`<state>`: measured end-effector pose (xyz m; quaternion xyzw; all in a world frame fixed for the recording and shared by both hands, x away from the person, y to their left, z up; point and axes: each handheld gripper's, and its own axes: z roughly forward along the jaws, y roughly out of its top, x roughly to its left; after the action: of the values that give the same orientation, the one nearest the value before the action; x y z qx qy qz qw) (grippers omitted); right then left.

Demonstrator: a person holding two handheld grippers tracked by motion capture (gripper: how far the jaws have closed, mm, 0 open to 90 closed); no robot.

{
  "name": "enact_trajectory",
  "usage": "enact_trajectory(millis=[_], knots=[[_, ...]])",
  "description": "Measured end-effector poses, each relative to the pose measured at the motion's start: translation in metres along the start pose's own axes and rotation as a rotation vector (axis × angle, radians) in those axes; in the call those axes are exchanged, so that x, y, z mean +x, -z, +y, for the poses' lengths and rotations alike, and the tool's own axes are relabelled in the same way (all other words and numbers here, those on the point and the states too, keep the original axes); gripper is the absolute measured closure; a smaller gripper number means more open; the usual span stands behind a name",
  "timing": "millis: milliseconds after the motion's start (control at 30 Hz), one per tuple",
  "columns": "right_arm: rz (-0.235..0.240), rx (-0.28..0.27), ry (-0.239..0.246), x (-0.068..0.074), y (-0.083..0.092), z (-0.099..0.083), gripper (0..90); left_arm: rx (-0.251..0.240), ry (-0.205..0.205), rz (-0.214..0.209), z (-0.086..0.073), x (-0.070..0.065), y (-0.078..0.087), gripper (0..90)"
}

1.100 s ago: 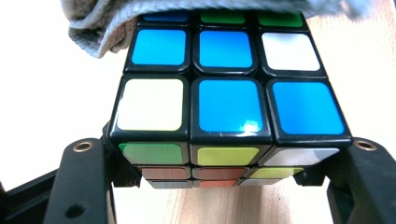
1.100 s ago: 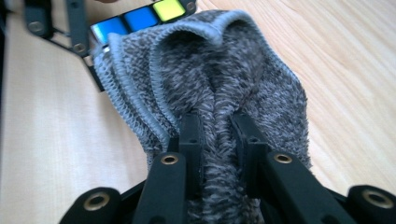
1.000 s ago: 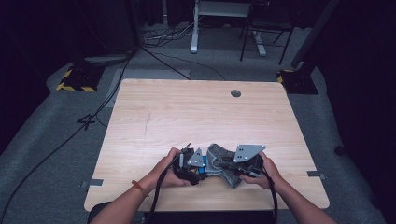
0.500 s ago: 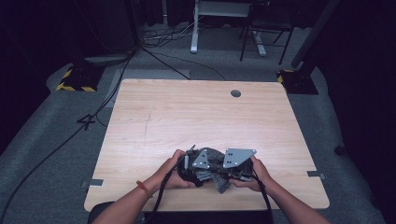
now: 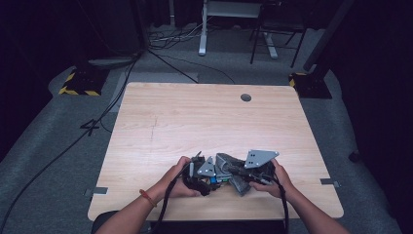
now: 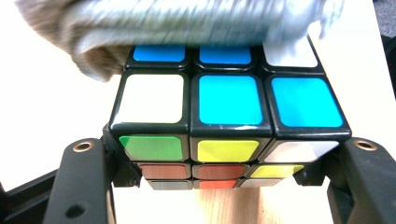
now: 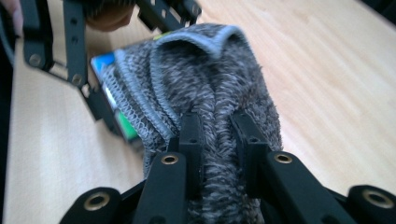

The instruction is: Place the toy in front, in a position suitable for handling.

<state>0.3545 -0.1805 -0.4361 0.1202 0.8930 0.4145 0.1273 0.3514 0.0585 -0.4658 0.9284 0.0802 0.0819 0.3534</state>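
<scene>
Left gripper [image 6: 224,186] clamped on a puzzle cube [image 6: 224,116], jaws pressed against its two opposite sides, low on the cube, so the coloured top face stayed free. Right gripper [image 7: 217,135] pinched shut on a fold of grey cloth [image 7: 205,84], the rest of the cloth draped forward beyond the jaws.

Seen from the high view: both grippers close together at the near edge of the wooden table [image 5: 195,117], left gripper [image 5: 207,175] and right gripper [image 5: 243,178] almost touching, cube held between the two hands, a little above the table or just on it; cannot tell which.

The deciding relation: cube directly ahead of the right gripper, along the line of its jaws, with the cloth [image 6: 196,28] already laid over the far edge of the cube's top face. Blurred there, so probably in a wiping stroke. Right hand clearly the working one; left hand only a holder.

Judged as cleaning of the cube, partly done. Next stroke probably drawn across the top face, toward the left gripper's jaws. Risk: cloth caught on those jaws, or cube pushed out of the clamp when pressed too strongly.
</scene>
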Motion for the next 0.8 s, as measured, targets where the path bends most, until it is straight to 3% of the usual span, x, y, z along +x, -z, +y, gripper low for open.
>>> enact_trajectory(millis=[100, 267, 367, 467, 567, 633, 700, 800], knots=[[0.015, 0.011, -0.001, 0.002, 0.001, -0.006, 76.8, -0.005, 0.003, 0.01, 0.0, 0.001, 0.003, 33.9], [0.003, -0.05, 0.03, 0.011, 0.008, 0.003, 76.8, -0.01, 0.002, 0.004, 0.002, 0.001, 0.0, 33.9], [0.052, -0.052, 0.066, 0.021, 0.005, 0.016, 76.5, 0.003, -0.02, 0.012, 0.004, -0.002, -0.004, 33.9], [0.076, -0.061, 0.071, 0.024, 0.002, 0.021, 76.3, 0.007, -0.029, 0.005, 0.007, -0.004, -0.008, 33.9], [0.059, -0.056, 0.111, 0.031, -0.005, 0.028, 76.3, 0.008, -0.028, -0.002, 0.009, -0.005, -0.011, 33.9], [0.053, -0.054, 0.111, 0.031, -0.006, 0.029, 76.3, 0.008, -0.018, 0.007, 0.008, -0.004, -0.01, 33.9], [0.002, -0.05, 0.105, 0.026, -0.007, 0.028, 76.5, 0.003, -0.007, 0.01, 0.006, -0.002, -0.008, 33.9], [-0.021, -0.039, 0.098, 0.02, -0.005, 0.025, 76.6, 0.005, -0.008, 0.012, 0.006, -0.003, -0.007, 33.9]])
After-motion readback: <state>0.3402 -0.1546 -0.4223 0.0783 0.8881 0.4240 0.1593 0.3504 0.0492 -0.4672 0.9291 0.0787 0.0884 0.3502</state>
